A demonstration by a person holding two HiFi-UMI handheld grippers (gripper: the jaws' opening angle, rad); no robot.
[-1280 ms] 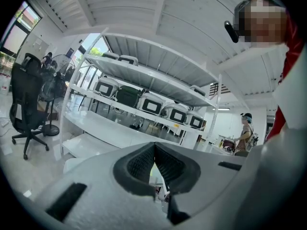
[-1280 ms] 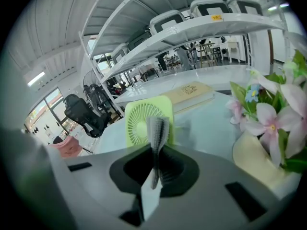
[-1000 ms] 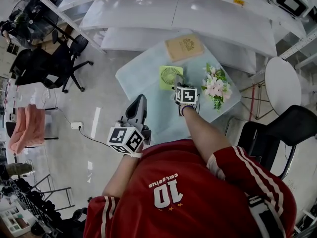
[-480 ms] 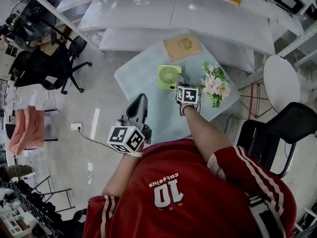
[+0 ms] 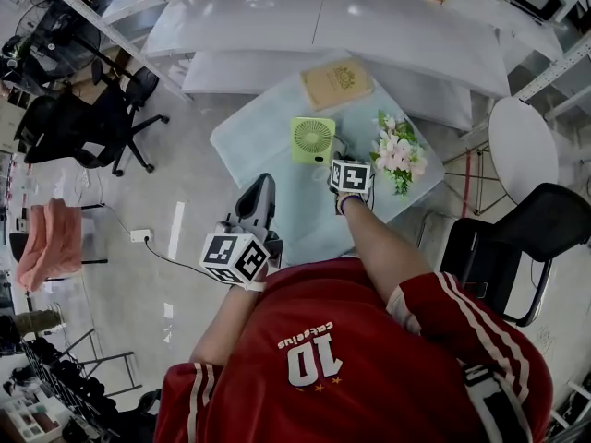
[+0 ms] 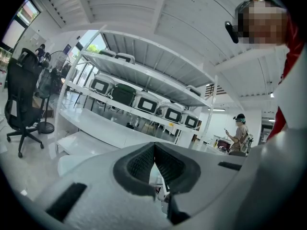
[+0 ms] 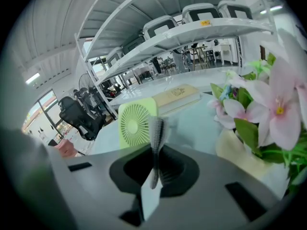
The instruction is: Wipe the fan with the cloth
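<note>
Little has moved over the last second: the right gripper [image 7: 157, 128] holds the same spot above the table [image 5: 268, 146], just beside the green fan [image 5: 313, 139] and not touching it, while the left gripper [image 6: 153, 162] stays low and off the table's near-left edge, pointing out into the room. Only the head view has drifted a touch. Both pairs of jaws are pressed together with nothing gripped; a pale sliver shows at the base of the right pair, and I cannot tell what it is. No cloth lies on the table, so by my reading the wiping has not begun and a cloth must be fetched first. A pink cloth [image 5: 51, 238] hangs well away at the left and may be the one meant. The fan stands upright near the table's middle, a tan book [image 5: 339, 83] behind it and pink flowers [image 5: 397, 155] to its right. The pale top is smooth. Around it are long white benches [image 5: 323, 21], black office chairs [image 5: 102, 118] and a round white table [image 5: 522, 146]
</note>
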